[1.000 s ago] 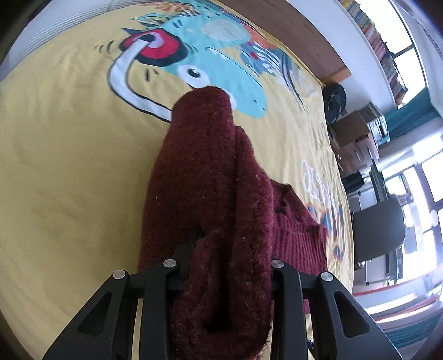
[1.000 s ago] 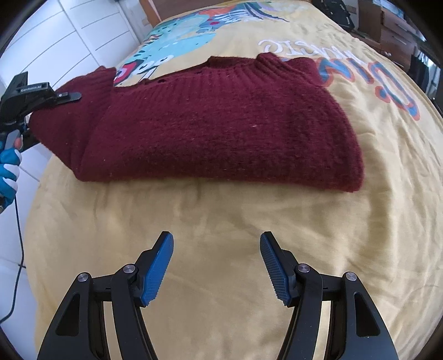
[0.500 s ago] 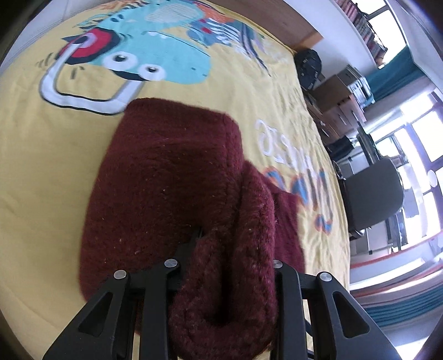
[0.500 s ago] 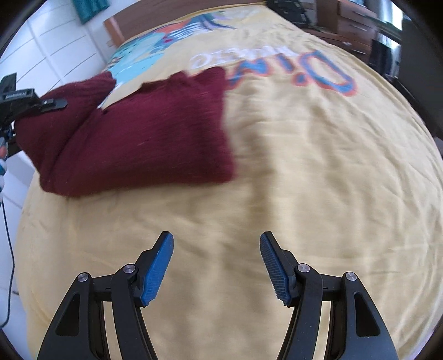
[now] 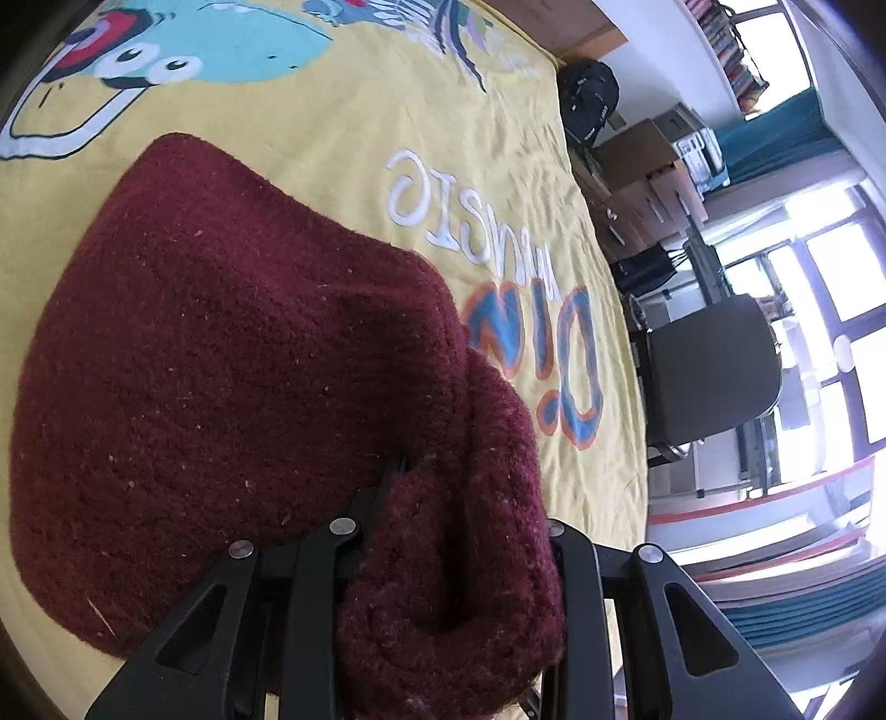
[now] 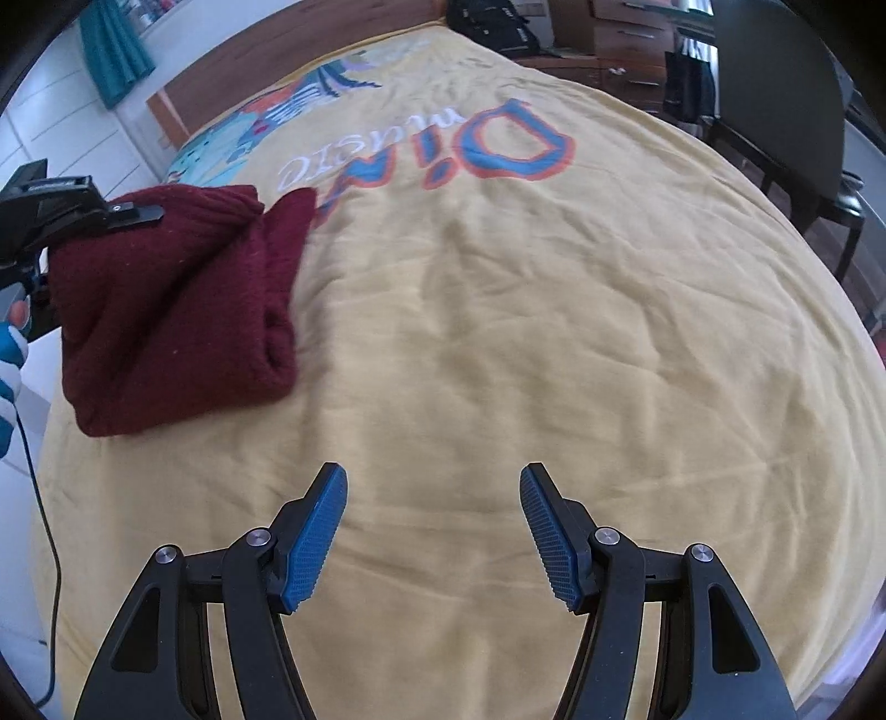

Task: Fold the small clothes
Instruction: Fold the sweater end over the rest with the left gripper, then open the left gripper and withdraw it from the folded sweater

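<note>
A dark red knitted sweater (image 5: 232,360) lies folded on the yellow bedspread (image 5: 343,127). My left gripper (image 5: 459,498) is shut on a thick bunch of its edge, which hides the fingertips. In the right wrist view the sweater (image 6: 166,299) sits at the left, doubled over, with the left gripper (image 6: 133,213) clamped on its far left side. My right gripper (image 6: 434,498) is open and empty, with blue pads (image 6: 310,537), hovering over bare bedspread (image 6: 526,332) to the right of the sweater.
The bedspread carries a cartoon dinosaur print (image 5: 210,44) and lettering (image 6: 443,149). A black office chair (image 5: 714,376) and wooden drawers (image 5: 648,183) stand past the bed's right side. A black bag (image 5: 590,99) is near the headboard (image 6: 288,66). A cable (image 6: 44,531) hangs at the left edge.
The left gripper has carried the sweater's end across, folding the spread-out sweater into a compact doubled pile. The right gripper has swung right, away from the sweater, and stayed open.
</note>
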Demonstrator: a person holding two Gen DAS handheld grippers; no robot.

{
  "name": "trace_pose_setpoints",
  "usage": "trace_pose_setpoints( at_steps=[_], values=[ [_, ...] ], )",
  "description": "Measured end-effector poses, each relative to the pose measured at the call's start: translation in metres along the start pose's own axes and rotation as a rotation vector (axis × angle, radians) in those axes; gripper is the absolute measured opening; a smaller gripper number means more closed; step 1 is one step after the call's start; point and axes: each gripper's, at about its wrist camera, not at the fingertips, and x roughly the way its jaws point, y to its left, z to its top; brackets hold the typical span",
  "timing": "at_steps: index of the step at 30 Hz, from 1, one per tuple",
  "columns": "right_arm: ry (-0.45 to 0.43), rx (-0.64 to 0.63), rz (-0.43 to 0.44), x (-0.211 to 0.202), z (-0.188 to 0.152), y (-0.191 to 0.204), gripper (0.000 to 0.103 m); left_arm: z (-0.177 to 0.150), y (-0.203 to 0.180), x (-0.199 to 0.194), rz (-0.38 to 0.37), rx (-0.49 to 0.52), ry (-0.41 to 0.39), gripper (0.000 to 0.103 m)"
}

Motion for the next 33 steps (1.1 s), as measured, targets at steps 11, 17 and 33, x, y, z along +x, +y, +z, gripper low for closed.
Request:
trace_pose_setpoints(
  at_steps=[11, 17, 33],
  values=[
    [0.026, 0.028, -0.019, 0.010, -0.009, -0.023, 0.067, -0.045, -0.044, 0.046, 0.158, 0.230, 0.054, 0.023],
    [0.026, 0.045, -0.030, 0.009, -0.011, -0.034, 0.067, -0.060, -0.042, 0.072, 0.251, 0.293, 0.102, 0.026],
    [0.011, 0.054, -0.080, -0.007, -0.013, -0.042, 0.067, -0.098, -0.081, 0.027, 0.149, 0.548, 0.116, 0.055]
  ],
)
